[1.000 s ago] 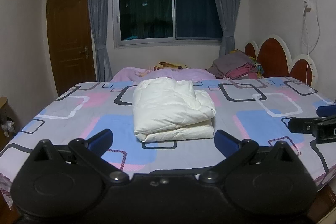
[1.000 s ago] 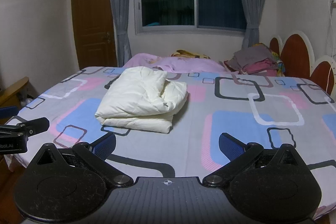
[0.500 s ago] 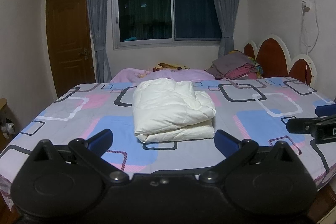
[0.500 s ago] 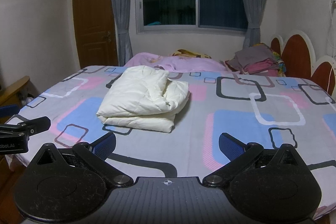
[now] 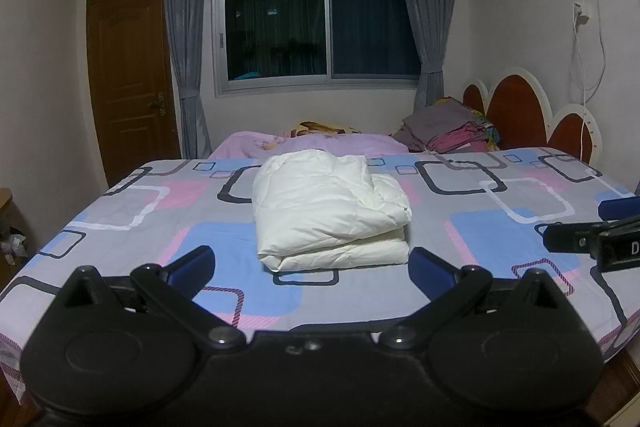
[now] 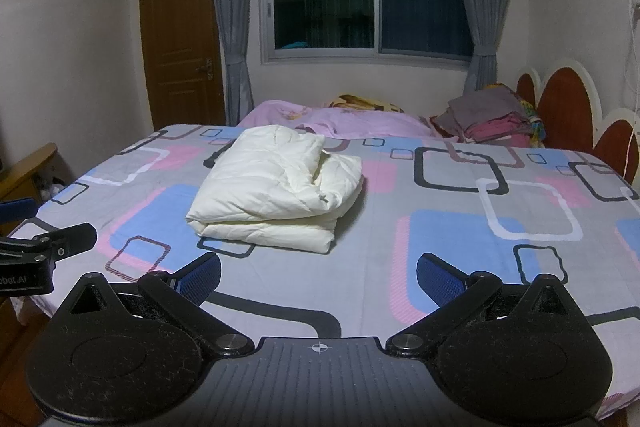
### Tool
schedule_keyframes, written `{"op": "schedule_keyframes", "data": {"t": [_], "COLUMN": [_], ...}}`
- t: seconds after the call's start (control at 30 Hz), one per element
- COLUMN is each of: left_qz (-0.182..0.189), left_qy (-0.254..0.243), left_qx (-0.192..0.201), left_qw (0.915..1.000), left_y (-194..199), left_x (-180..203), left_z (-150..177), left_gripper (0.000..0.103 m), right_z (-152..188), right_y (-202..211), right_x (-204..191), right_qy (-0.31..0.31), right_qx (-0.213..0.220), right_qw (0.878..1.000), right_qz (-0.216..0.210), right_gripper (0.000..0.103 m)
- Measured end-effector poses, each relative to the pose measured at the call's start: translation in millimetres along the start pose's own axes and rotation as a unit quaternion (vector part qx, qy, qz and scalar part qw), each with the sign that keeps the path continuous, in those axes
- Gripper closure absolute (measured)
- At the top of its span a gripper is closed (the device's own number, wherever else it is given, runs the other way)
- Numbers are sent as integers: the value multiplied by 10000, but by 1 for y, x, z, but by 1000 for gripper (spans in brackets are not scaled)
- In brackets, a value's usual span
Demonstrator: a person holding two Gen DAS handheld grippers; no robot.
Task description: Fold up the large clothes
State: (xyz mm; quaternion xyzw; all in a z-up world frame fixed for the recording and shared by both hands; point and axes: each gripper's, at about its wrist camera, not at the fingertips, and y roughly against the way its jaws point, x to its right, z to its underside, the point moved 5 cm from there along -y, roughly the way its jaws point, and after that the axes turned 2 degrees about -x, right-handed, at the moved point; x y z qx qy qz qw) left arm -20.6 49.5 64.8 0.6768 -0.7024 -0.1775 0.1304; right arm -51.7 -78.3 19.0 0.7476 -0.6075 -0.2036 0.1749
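Patterned bed (image 5: 132, 211), puffy white jacket (image 5: 328, 211) folded, compact, layered

The near half of the bed (image 6: 400, 291) lies bare, so either claw could sweep in over the near edge unhindered. The one thing in the way there is the folded white duvet (image 5: 328, 211), sitting in the middle and a little toward the far edge, with flat sheet open on both its sides. Along the far edge a pink blanket (image 6: 352, 119) is heaped, and a stack of folded clothes (image 6: 492, 119) fills the far right corner against the headboard (image 6: 568, 107). The right edge is otherwise open.
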Motion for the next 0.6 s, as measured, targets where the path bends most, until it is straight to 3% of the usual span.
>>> {"op": "schedule_keyframes", "data": {"t": [0.6], "left_qz": [109], "left_qy": [-36], "left_qx": [-57], "left_qw": [9999], "left_y": [-4], "left_x": [4], "left_z": [0], "left_gripper": [1], "right_z": [1], "right_y": [-6], "right_x": [6], "right_qy": [-54], "right_qx": [-38], "right_qw": [10000], "right_qz": [-67], "right_gripper": [0]}}
